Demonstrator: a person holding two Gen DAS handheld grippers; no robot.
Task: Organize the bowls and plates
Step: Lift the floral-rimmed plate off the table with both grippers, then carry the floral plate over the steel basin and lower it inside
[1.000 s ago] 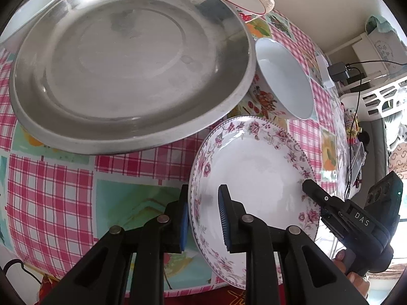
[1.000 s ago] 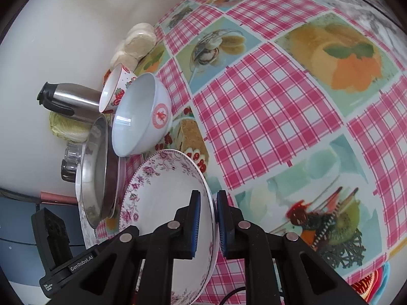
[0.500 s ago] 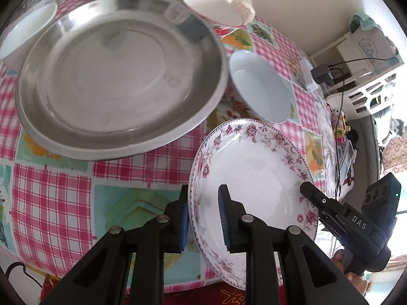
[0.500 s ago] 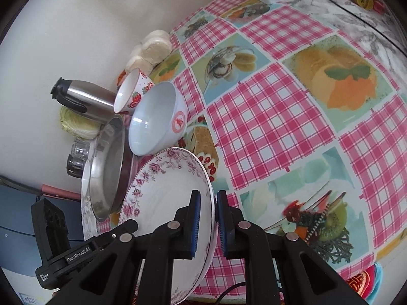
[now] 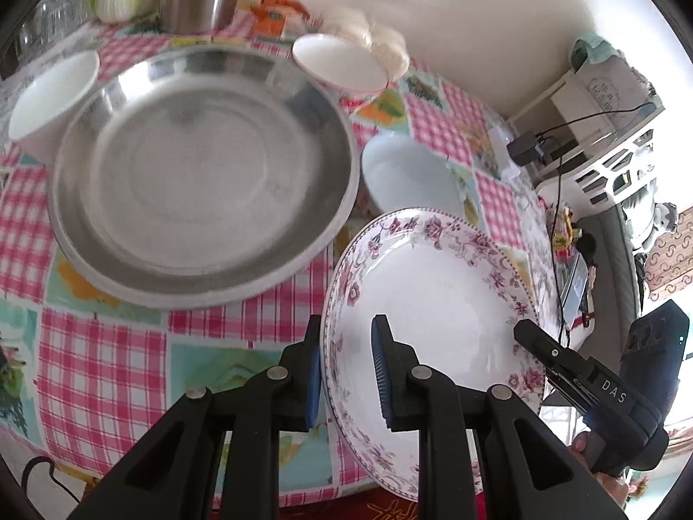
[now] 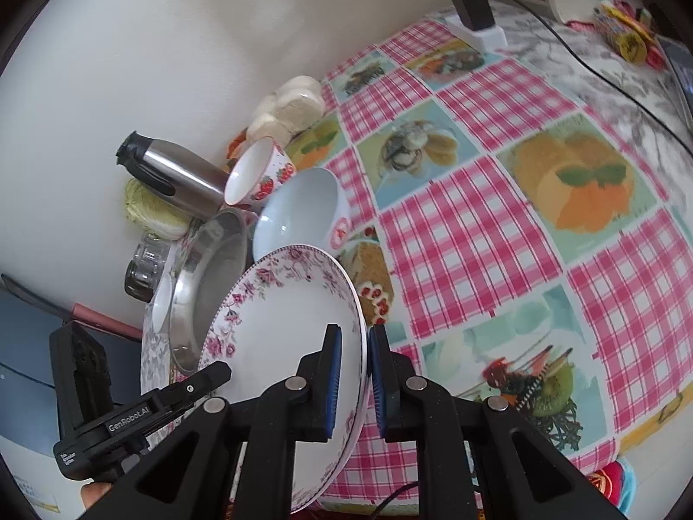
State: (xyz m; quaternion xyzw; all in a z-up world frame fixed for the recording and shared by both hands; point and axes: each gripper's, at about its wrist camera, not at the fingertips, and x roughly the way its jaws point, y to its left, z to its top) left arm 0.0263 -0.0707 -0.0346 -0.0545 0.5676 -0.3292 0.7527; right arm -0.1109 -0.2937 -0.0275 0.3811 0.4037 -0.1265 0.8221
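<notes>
Both grippers hold one white plate with a pink floral rim (image 5: 437, 299), lifted and tilted above the checked tablecloth. My left gripper (image 5: 346, 368) is shut on its left rim. My right gripper (image 6: 354, 372) is shut on the opposite rim of the plate (image 6: 286, 329). Beyond it lies a large steel pan (image 5: 203, 173), also in the right wrist view (image 6: 208, 286). A pale blue bowl (image 5: 407, 177) stands right of the pan. A strawberry-print bowl (image 5: 340, 63) and a white bowl (image 5: 52, 95) sit at the pan's far side and left.
A steel flask (image 6: 173, 173), a cabbage (image 6: 151, 212) and a glass jar (image 6: 145, 268) stand by the wall behind the pan. Round buns (image 6: 290, 104) lie near the wall. A charger and cable (image 6: 472, 11) lie at the table's far end.
Both grippers have lifted the floral plate and drawn back, so the pan and bowls look smaller and farther away. The grip on the plate is unchanged.
</notes>
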